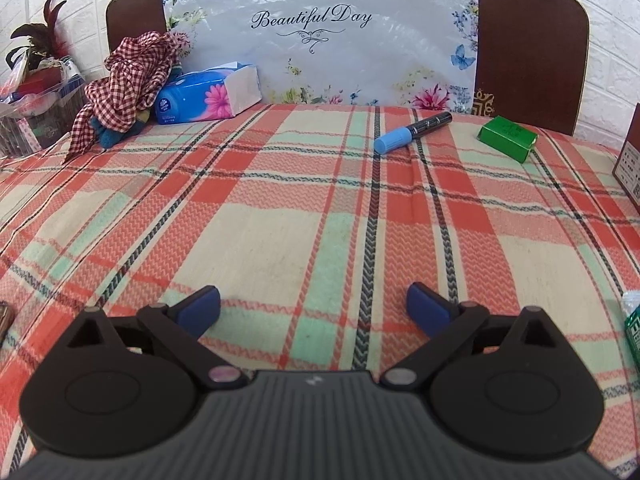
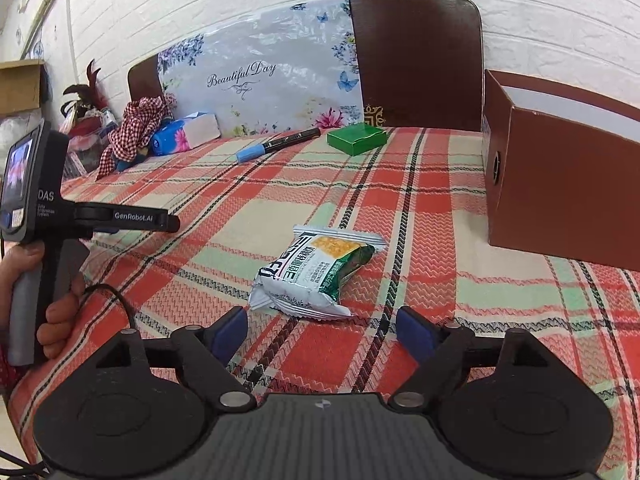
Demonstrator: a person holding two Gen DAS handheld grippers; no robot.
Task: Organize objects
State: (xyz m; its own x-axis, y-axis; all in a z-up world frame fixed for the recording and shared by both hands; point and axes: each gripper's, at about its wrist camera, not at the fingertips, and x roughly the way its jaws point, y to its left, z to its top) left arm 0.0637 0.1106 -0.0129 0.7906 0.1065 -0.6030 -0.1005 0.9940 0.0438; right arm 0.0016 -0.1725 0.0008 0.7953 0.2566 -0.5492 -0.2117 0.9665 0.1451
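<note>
Just in front of the right gripper (image 2: 320, 330) lies a snack packet (image 2: 314, 270), white and green with a yellow picture, flat on the plaid bedcover (image 2: 400, 208); the jaws stand apart and empty, and the packet is a little beyond the blue fingertips (image 2: 230, 330), not between them. Farther back on the same cover a marker with a blue cap (image 2: 276, 145) lies at a slant, and just to its right sits a small green box (image 2: 356, 138), apart from the marker. At the right side an open brown cardboard box (image 2: 560, 184) stands on the bed, well apart from the packet. The left gripper (image 1: 313, 304) hovers over a bare part of the cover, its jaws wide apart with nothing in them; in the right wrist view a hand (image 2: 56, 312) holds its handle at the left edge. From the left wrist view the marker (image 1: 412, 131) and the green box (image 1: 509, 138) are seen far ahead to the right. In the far left corner a blue tissue pack (image 1: 208, 94) leans near a red checked cloth (image 1: 128, 80), which touches it. Behind all these stands a dark brown headboard (image 1: 532, 52), partly covered by a flowered plastic sheet (image 1: 320, 40) with the words "Beautiful Day", against a white brick wall (image 2: 240, 12).
</note>
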